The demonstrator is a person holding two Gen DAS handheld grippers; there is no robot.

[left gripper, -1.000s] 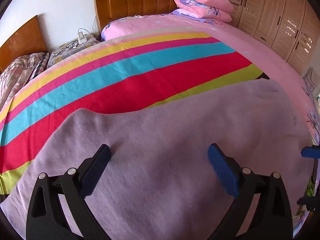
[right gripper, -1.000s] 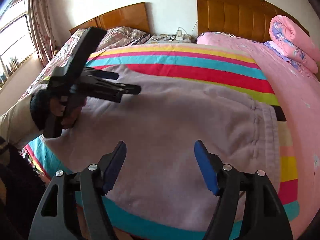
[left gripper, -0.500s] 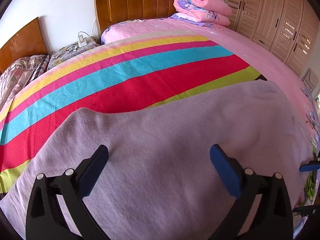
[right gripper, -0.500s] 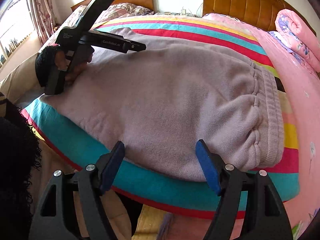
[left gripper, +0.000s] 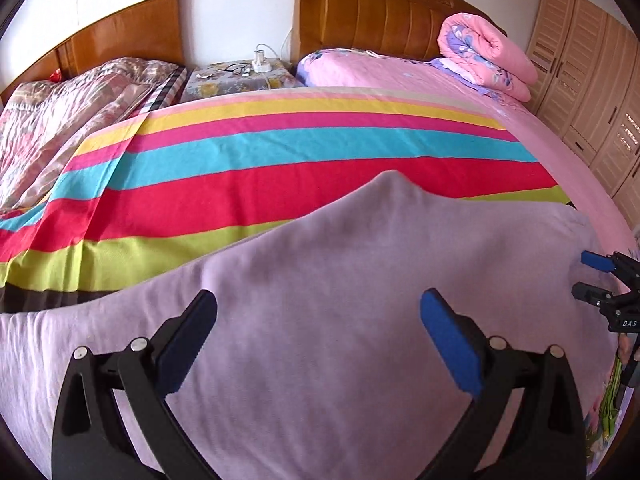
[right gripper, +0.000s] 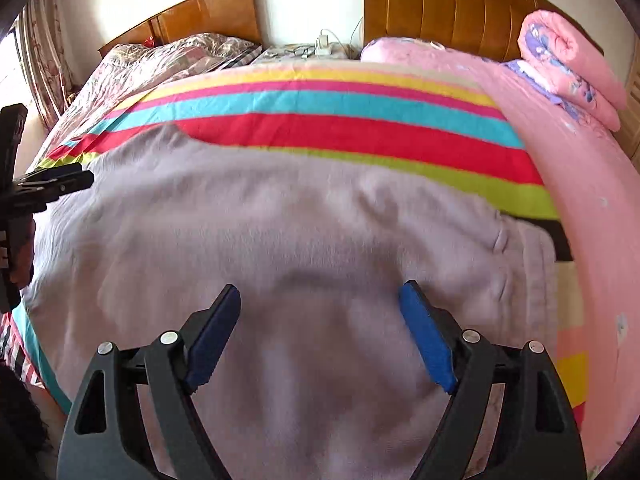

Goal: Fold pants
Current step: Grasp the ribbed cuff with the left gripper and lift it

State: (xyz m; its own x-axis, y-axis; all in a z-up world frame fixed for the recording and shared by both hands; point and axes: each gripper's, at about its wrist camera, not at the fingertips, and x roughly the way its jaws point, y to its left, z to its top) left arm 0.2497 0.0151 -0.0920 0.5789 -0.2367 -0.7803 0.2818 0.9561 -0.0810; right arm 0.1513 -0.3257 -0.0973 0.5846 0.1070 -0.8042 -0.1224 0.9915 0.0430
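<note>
Pants (left gripper: 360, 320) spread flat across near half of striped sheet (left gripper: 280, 152), lilac fleece, waistband (right gripper: 536, 272) at 3 o'clock in right view, legs running off toward 9 o'clock. Judged an early step: cloth laid out and smoothed, no fold visible yet apart from a small peak of fabric at 12 o'clock on far edge. Left gripper (left gripper: 318, 332) poised over leg end, pads wide apart, nothing between them, fleece only underneath; contact with cloth not clear from this angle. Right gripper (right gripper: 320, 328) over seat area near waistband, jaws just been opening wider, nothing caught between pads, fabric beneath and slightly blurred. Each tool visible in the other's view: right one at 3 o'clock edge of left view, left one at 9 o'clock edge of right view, well apart along garment. Next move probably a pinch on one long edge at both ends, then a lift and carry across to lay leg over leg; calls for both pads biting the same edge together, even height, so fleece does not sag or twist mid-span. Risk: thick fleece dragging sheet along, or bunching near waistband gathers. Rolled quilt (left gripper: 488, 56) at 1 o'clock, clear of work.
</note>
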